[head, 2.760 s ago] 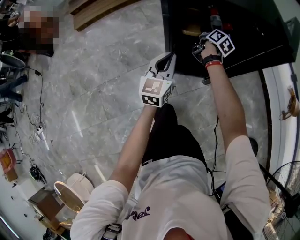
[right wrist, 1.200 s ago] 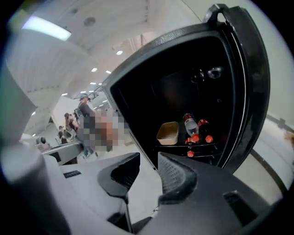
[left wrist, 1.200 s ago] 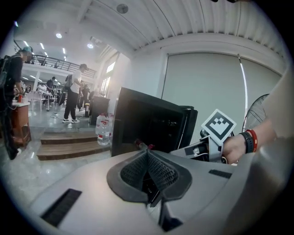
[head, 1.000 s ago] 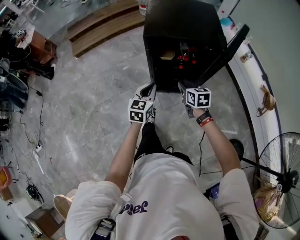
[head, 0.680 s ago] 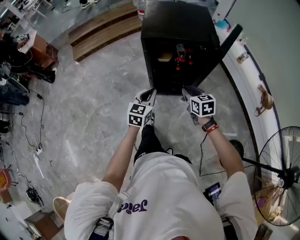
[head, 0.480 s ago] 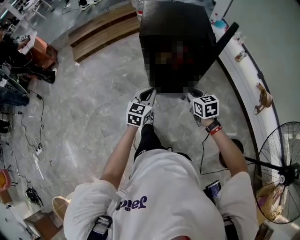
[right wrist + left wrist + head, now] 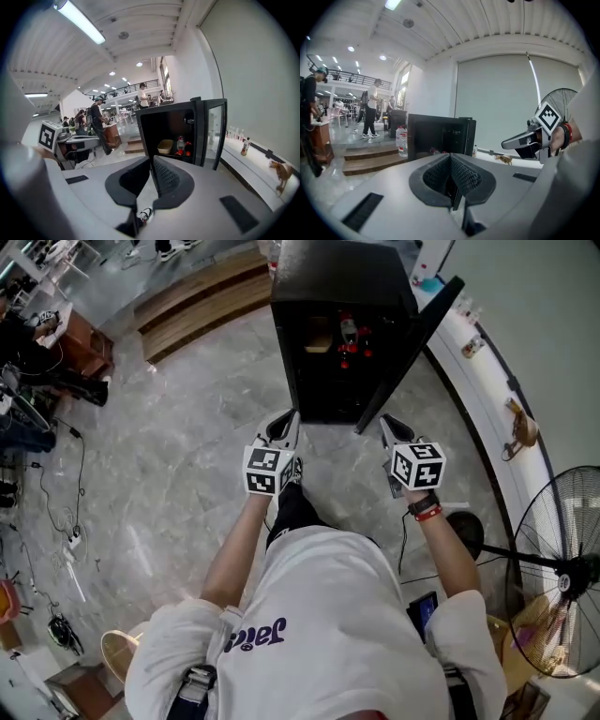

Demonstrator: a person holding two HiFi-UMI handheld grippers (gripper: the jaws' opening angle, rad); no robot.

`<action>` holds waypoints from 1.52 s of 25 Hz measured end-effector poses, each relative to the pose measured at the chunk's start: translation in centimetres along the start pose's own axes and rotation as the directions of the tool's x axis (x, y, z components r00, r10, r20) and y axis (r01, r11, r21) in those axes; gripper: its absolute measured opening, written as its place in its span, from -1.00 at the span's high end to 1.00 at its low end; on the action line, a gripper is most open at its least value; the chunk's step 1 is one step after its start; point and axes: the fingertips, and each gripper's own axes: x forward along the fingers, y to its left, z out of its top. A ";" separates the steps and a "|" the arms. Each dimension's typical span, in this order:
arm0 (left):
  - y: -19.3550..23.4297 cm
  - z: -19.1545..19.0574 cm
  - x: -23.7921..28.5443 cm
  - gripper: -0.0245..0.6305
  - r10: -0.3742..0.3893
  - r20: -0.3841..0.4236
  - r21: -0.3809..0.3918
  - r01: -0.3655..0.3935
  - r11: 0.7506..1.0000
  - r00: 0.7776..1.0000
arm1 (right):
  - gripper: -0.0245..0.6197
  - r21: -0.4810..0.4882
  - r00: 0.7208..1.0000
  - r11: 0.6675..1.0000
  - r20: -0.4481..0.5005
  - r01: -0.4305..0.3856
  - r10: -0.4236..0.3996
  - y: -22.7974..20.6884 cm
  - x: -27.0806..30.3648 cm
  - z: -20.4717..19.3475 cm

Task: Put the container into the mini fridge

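Left gripper (image 7: 281,424) at 11 o'clock, fingers pressed together, empty. Mini fridge (image 7: 342,277) at 12, top cut off, lower inside too dark to read. Container (image 7: 319,341) on shelf inside. Bare floor (image 7: 187,456) in front. Right gripper (image 7: 395,430) at 1, jaws closing, slim gap, nothing between, near open door (image 7: 410,351).

Purple script lettering is running across the white shirt (image 7: 253,636) at the near edge of the head view, upside down to the camera and too warped to read with certainty. Labels are showing on the water bottles (image 7: 401,140) at the far left and on the small bottle (image 7: 244,146) at the right, all too small to read.
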 end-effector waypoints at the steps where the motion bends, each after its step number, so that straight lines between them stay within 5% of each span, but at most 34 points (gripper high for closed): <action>1: 0.0 0.1 -0.3 0.86 0.013 0.011 -0.008 -0.013 1.000 1.000 | 0.82 0.017 1.000 1.000 0.017 0.011 -0.011 0.0 -0.4 -0.1; 13: 0.6 1.4 -3.6 0.86 0.158 0.072 -0.076 -0.152 0.985 0.985 | 0.85 0.083 0.982 0.989 0.130 0.125 -0.136 -0.1 -2.8 -0.5; 17: -1.4 1.4 -3.9 0.86 0.142 0.071 -0.018 -0.141 0.990 0.987 | 0.88 0.124 0.975 0.983 0.159 0.136 -0.155 -0.2 -3.4 -0.3; 33: -4.5 2.8 -5.3 0.86 0.110 0.129 -0.034 -0.106 0.994 0.986 | 0.88 0.151 0.972 0.982 0.188 0.113 -0.141 0.7 -6.2 -0.3; 38: -6.8 0.5 -5.4 0.86 0.063 0.081 -0.053 -0.059 0.997 0.995 | 0.88 0.177 0.986 0.982 0.134 0.072 -0.096 0.8 -7.3 -3.2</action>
